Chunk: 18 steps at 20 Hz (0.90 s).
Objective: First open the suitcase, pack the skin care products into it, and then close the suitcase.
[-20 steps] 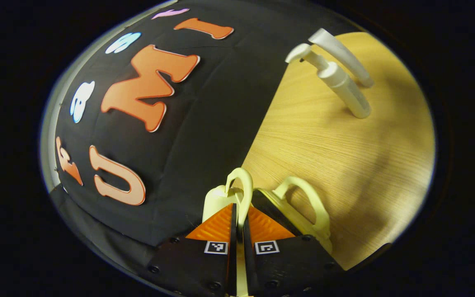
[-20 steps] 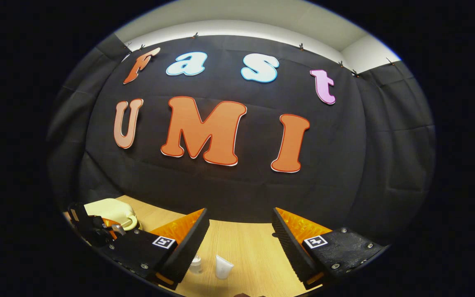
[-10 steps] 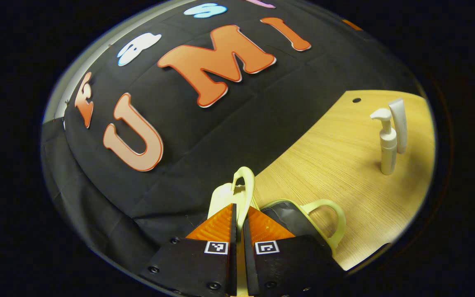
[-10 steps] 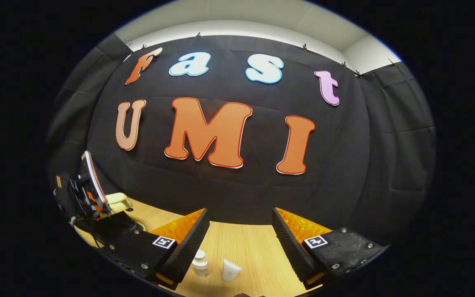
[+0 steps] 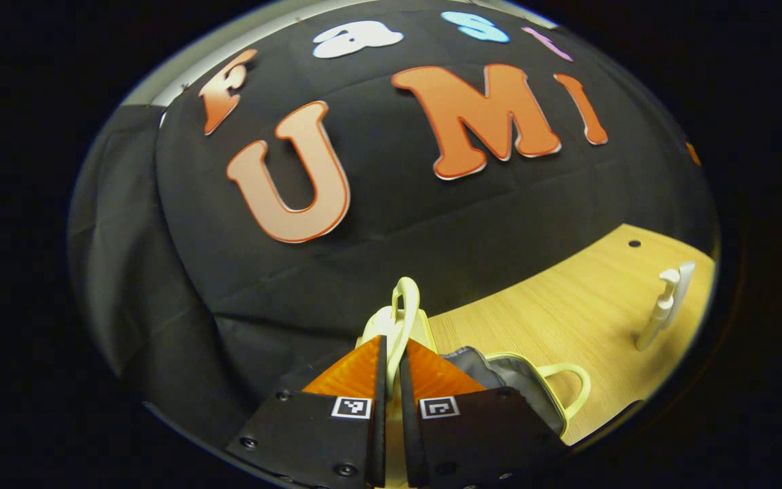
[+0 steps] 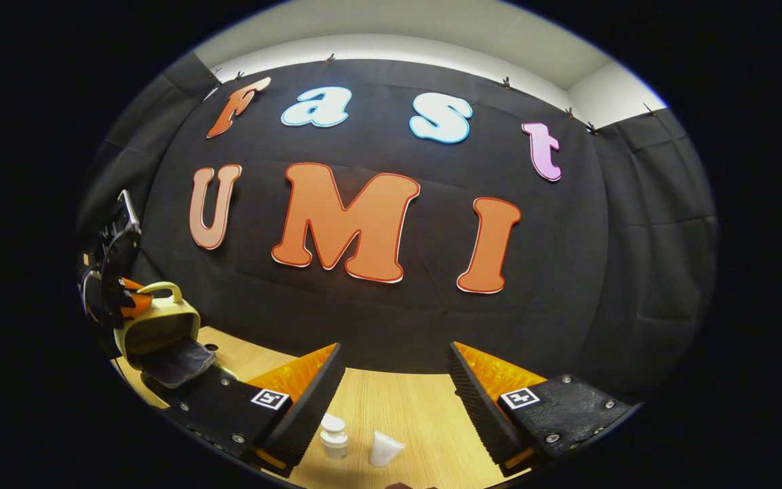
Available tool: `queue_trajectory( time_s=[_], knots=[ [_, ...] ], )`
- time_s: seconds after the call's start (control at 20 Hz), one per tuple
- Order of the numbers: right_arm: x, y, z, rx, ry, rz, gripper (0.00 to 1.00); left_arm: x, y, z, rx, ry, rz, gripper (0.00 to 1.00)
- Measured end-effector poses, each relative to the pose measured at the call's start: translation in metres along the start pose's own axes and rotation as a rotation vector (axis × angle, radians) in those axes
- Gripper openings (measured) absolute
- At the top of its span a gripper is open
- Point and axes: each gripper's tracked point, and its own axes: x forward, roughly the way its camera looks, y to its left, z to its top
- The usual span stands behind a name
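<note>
My left gripper [image 5: 391, 339] is shut on the looped handle [image 5: 401, 305] of the pale yellow suitcase's lid. Below it, the suitcase's lower half [image 5: 506, 380] lies open on the wooden table, showing grey lining and a second handle [image 5: 571, 394]. In the right gripper view the lid [image 6: 157, 326] stands raised at the far left, with the left gripper [image 6: 109, 272] on it. A white pump bottle [image 5: 659, 316] and a white tube [image 5: 684, 282] stand together to the right. My right gripper [image 6: 394, 380] hangs open above the pump bottle [image 6: 333, 435] and tube [image 6: 385, 448].
The wooden table [image 5: 567, 305] runs up to the black cloth wall behind. A small dark hole [image 5: 634, 243] marks the tabletop near the wall. Bare wood [image 6: 404, 407] lies between the suitcase and the two products.
The left gripper has risen and swung with the handle, lifting the lid from flat to upright so the lining shows. The right gripper has barely moved.
</note>
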Motion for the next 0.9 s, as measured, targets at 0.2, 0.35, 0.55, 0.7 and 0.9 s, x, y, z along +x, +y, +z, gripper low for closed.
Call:
queue_trajectory(
  time_s=[0.2,0.35,0.55,0.7,0.9],
  knots=[
    [-0.002,0.011,0.008,-0.023,-0.010,-0.005,0.98,0.009,0.046,-0.013,-0.118,0.021,0.041,0.15],
    [-0.003,0.017,0.012,-0.027,-0.009,-0.008,0.97,0.019,0.072,-0.033,-0.141,0.043,0.112,0.15],
    [-0.003,0.023,0.012,0.022,0.013,-0.027,0.97,0.023,0.101,-0.056,-0.221,0.080,0.147,0.15],
    [-0.003,0.027,0.019,0.000,0.008,-0.055,0.97,0.033,0.126,-0.089,-0.315,0.131,0.186,0.15],
    [-0.008,0.047,0.026,-0.046,-0.005,-0.043,0.97,0.034,0.159,-0.151,-0.348,0.250,0.221,0.15]
  ],
)
